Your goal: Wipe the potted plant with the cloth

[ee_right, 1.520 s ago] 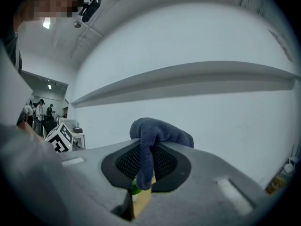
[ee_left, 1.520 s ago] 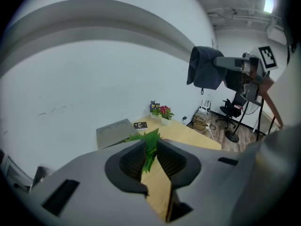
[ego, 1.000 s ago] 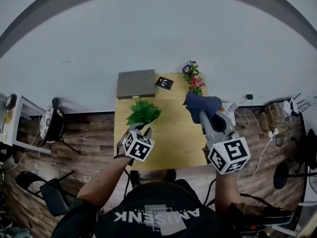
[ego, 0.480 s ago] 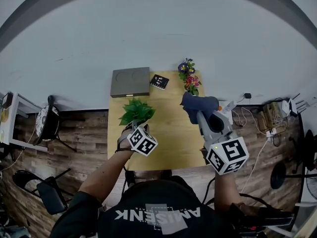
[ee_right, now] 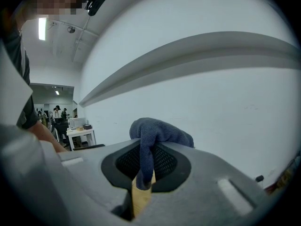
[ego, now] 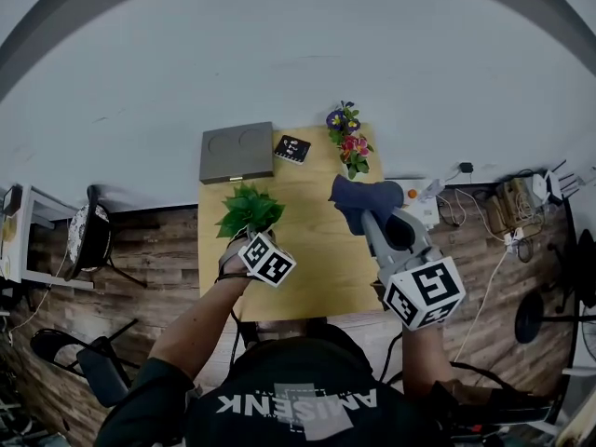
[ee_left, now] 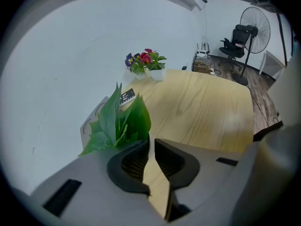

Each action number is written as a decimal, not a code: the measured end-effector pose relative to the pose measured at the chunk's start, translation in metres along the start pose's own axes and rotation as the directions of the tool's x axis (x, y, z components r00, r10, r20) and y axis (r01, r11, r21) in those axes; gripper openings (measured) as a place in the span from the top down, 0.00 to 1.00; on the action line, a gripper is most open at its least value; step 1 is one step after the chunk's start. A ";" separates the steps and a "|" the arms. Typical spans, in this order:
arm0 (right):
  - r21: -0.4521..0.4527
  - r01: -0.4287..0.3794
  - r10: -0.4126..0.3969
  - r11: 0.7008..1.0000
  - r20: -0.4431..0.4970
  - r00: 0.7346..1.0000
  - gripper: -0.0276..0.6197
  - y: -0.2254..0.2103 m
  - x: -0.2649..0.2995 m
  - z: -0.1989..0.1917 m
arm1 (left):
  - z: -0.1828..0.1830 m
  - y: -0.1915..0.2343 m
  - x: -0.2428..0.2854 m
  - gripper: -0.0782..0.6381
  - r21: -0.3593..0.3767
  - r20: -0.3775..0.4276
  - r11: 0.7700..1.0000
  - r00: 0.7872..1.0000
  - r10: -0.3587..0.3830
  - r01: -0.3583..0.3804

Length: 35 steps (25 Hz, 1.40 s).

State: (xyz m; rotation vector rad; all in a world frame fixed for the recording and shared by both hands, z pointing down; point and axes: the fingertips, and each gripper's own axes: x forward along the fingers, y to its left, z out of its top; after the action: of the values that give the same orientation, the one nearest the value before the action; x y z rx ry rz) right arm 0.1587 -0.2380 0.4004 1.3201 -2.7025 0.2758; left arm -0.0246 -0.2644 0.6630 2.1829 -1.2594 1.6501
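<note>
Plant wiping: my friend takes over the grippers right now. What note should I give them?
Left gripper: jaws almost together, nothing between them, right beside the plant on the table's left side.
Right gripper: shut on the cloth, held over the table's right side, apart from the plant.
Done: cloth is in the jaws.
Left: bring the cloth to the leaves and wipe.

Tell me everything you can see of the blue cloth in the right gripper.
The cloth is dark blue-grey and looks soft and fuzzy, like towelling. It is bunched, not spread: one fold is pinched between the shut jaws of the right gripper, and the rest bulges past them in a rounded lump. The head view shows it over the right side of the wooden table, apart from the green potted plant, touching only the gripper.
</note>
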 end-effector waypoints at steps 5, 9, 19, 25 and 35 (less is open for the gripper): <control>0.020 0.008 -0.008 1.000 -0.007 1.000 0.91 -0.007 0.000 -0.008 | -0.002 -0.001 0.011 0.82 0.038 -0.041 0.999 0.999 -0.008 0.009; 0.030 0.015 -0.014 0.999 -0.010 1.000 0.91 -0.011 -0.002 -0.012 | -0.003 -0.001 0.016 0.82 0.063 -0.062 0.998 0.998 -0.003 0.007; 0.044 0.015 -0.014 0.999 -0.019 1.000 0.91 -0.017 0.001 -0.016 | -0.002 0.003 0.017 0.85 0.060 -0.066 0.997 0.996 -0.054 0.058; 0.046 0.016 -0.016 0.999 -0.001 1.000 0.91 -0.013 0.004 -0.007 | -0.004 0.011 0.001 0.86 0.017 -0.002 0.993 0.993 -0.114 0.114; 0.029 0.000 -0.001 1.000 0.056 0.998 0.91 0.022 0.016 0.026 | 0.005 0.045 -0.093 0.86 -0.024 0.217 0.968 0.946 -0.240 0.251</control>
State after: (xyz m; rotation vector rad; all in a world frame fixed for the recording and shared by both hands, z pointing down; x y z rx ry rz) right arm 0.1303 -0.2423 0.3760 1.3561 -2.7537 0.2829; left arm -0.0558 -0.2467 0.5662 2.4206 -1.0083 1.3051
